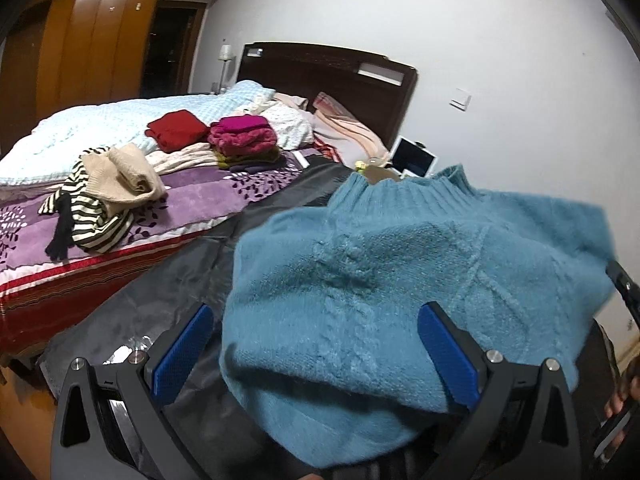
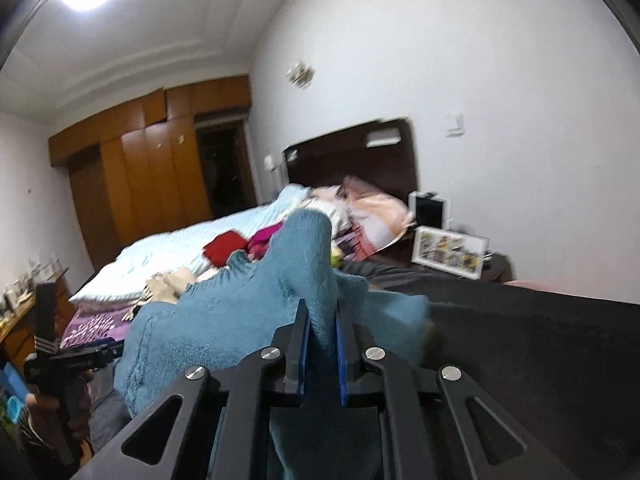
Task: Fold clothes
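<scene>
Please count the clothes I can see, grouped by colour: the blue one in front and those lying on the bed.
Blue sweater: 1
Red garment: 1
Beige knit: 1
Black-and-white striped garment: 1
Pink-topped folded stack: 1 stack; pieces inside cannot be counted
Total: 4 garments plus 1 stack

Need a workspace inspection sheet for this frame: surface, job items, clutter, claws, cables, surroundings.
Surface: bed with purple patterned blanket; dark grey sheet spread over its near part.
Job's things: blue sweater lying on the grey sheet, one part lifted; folded stack and red folded garment further back.
Clutter: beige knit and striped garment heaped unfolded; black glove.
Grippers: left claw open, sweater between its pads, not pinched; right claw shut on a fold of the sweater.
Cables: nothing seen.
Surroundings: dark headboard, wooden wardrobe, white wall, framed picture beside the bed.
</scene>
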Motion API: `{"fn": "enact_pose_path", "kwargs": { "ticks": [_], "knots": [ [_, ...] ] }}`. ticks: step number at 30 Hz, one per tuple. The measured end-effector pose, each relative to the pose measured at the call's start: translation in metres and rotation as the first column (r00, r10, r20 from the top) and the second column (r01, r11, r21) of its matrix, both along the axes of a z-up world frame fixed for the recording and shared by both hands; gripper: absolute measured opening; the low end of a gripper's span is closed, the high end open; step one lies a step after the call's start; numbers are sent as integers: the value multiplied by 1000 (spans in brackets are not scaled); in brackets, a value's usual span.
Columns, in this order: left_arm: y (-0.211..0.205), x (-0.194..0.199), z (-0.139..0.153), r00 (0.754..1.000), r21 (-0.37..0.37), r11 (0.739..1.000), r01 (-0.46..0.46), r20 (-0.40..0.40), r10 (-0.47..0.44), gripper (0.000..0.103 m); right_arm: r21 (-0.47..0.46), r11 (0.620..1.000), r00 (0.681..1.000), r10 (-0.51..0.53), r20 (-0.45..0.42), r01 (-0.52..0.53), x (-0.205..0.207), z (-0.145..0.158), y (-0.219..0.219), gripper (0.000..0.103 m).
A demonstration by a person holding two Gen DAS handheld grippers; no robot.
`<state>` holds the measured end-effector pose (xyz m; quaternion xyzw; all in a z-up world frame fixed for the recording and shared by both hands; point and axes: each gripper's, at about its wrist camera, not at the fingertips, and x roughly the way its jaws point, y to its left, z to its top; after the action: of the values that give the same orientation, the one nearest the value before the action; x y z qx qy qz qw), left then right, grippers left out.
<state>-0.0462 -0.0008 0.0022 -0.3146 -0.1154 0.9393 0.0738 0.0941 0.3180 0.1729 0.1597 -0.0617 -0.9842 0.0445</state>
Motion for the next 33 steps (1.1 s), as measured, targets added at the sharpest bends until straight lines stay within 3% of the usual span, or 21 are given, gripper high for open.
{"fn": "enact_pose_path", "kwargs": {
  "ticks": [4,9,11,12,13,18,29,30,31,33],
  "knots": [
    [13,8,6,1000,-30,999,15,-19,-16,102,-46,997,998,-61,2,61,37,-7,33,5],
    [35,14,3,999,-66,998,21,-26,-23,102,-182,983,1000,-28,3,28,49,-17,62,9],
    [43,16,0,999,-77,996,36,-22,-37,102,-215,976,1000,-21,-9,18,46,-18,66,33],
    [47,17,-1,999,-82,996,45,-20,-47,102,-235,972,1000,-11,-16,7,42,-17,67,75],
    [51,18,-1,998,-93,994,50,-19,-52,102,-255,967,1000,-1,-23,-5,39,-17,68,101],
    [58,20,0,998,-125,991,49,-27,-53,102,-319,944,997,74,-34,-81,17,-14,65,102],
    [49,14,-8,997,-76,994,77,-4,-78,102,-248,955,975,195,103,-164,-84,-20,9,98],
    [49,13,-8,997,-75,994,80,-4,-80,102,-247,955,972,199,126,-164,-96,-22,5,85],
    [49,13,-8,997,-74,994,82,-3,-82,102,-245,956,968,204,149,-163,-108,-24,1,59],
    [48,12,-8,996,-69,994,87,1,-87,102,-254,954,952,217,216,-160,-127,-33,-3,30]
  ]
}}
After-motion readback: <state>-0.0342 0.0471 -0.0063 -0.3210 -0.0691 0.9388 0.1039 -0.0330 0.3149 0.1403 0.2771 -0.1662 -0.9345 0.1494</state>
